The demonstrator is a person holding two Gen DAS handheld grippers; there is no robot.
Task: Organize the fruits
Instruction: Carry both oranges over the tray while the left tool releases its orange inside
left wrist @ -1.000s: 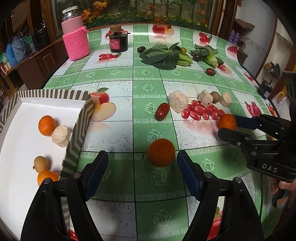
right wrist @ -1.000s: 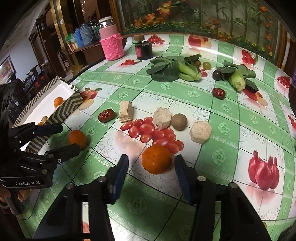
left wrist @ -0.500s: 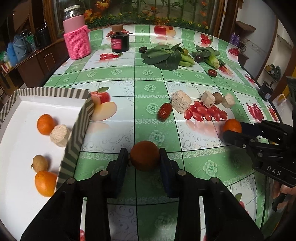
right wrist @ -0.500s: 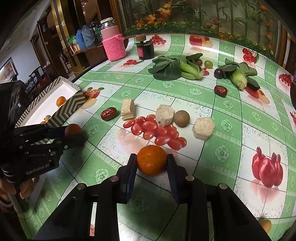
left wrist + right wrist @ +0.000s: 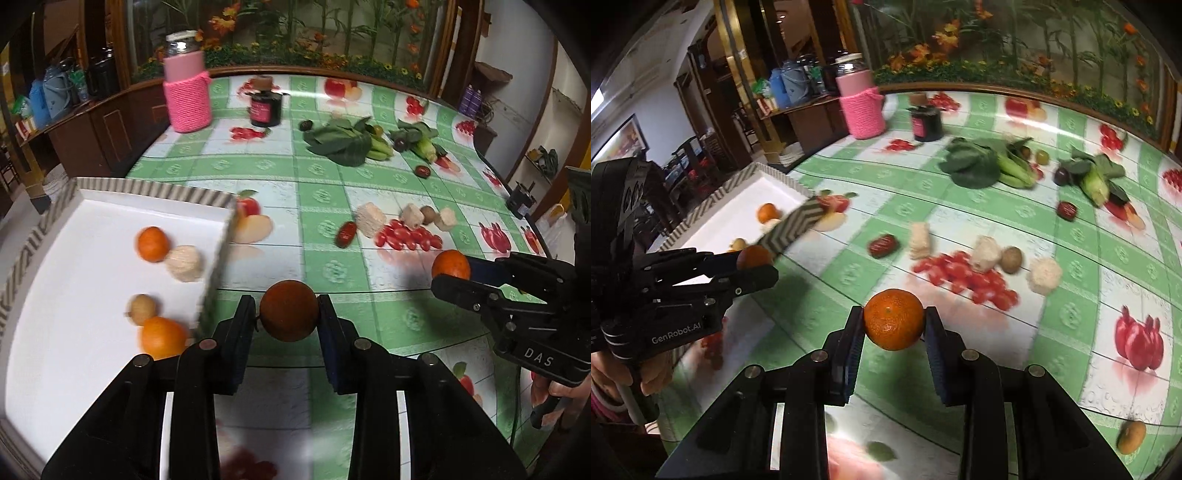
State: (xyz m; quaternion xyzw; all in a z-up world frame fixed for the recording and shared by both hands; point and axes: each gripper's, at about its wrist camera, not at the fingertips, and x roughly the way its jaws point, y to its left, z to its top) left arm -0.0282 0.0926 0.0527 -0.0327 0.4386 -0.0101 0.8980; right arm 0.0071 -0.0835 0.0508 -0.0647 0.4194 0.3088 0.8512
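Note:
My left gripper (image 5: pixel 288 314) is shut on a small orange (image 5: pixel 289 311), lifted off the green checked tablecloth beside the white tray (image 5: pixel 74 258). My right gripper (image 5: pixel 894 326) is shut on another orange (image 5: pixel 894 319), also held above the table. Each gripper shows in the other's view: the right gripper (image 5: pixel 452 275) at the right with its orange (image 5: pixel 450 264), the left gripper (image 5: pixel 755 264) at the left with its orange (image 5: pixel 753 256). The tray holds two oranges (image 5: pixel 152 243), a pale cake piece (image 5: pixel 183 263) and a small brown fruit (image 5: pixel 141 309).
On the cloth lie cherry tomatoes (image 5: pixel 406 234), a red date (image 5: pixel 346 233), pale cake blocks (image 5: pixel 369 220) and a brown round fruit (image 5: pixel 1011 259). Farther back are leafy greens (image 5: pixel 343 142), corn (image 5: pixel 1095 184), a dark jar (image 5: pixel 265 107) and a pink knitted bottle (image 5: pixel 186 98).
Both grippers closed on their oranges and lifted them off the table. The left one has drawn back toward the tray corner.

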